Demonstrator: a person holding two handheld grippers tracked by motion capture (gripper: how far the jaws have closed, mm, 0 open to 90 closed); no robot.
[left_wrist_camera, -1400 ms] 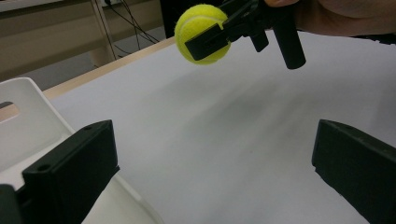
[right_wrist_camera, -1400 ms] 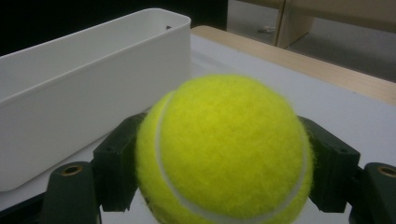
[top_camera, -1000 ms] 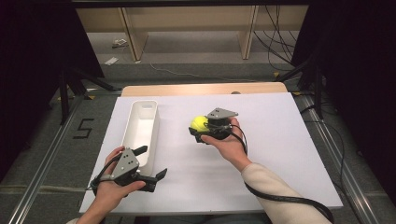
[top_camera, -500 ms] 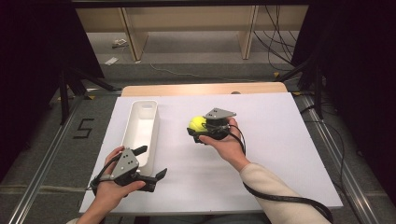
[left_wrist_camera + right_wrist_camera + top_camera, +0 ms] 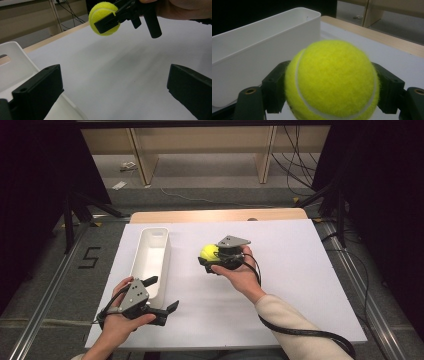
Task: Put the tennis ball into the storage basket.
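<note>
Two tongs are at work over the white desk (image 5: 300, 270). The right tongs (image 5: 209, 261) are clamped on a yellow ball (image 5: 209, 252), one jaw pressed to each side of it, and hold it above the desk surface. In the right gripper view the ball (image 5: 332, 80) sits so close that it hides the jaw tips and most of the desk ahead; its lower edge is cut off by the frame. Beyond it and to its left runs the long side wall of a white bin (image 5: 262, 57), whose inside cannot be seen from there.

The left tongs (image 5: 161, 295) rest low, near the desk's front edge, with jaws wide apart and nothing between them. The bin (image 5: 150, 255) lies just beside them, its near end touching or almost touching one jaw; which, I cannot tell. In the left gripper view both jaws are cut off at the frame's edges, a corner of the bin (image 5: 15, 65) shows behind the left one, and the ball (image 5: 103, 17) hangs well ahead and above, half covered by the right tongs (image 5: 110, 21). The hand (image 5: 185, 8) holding them is cropped at the top.
</note>
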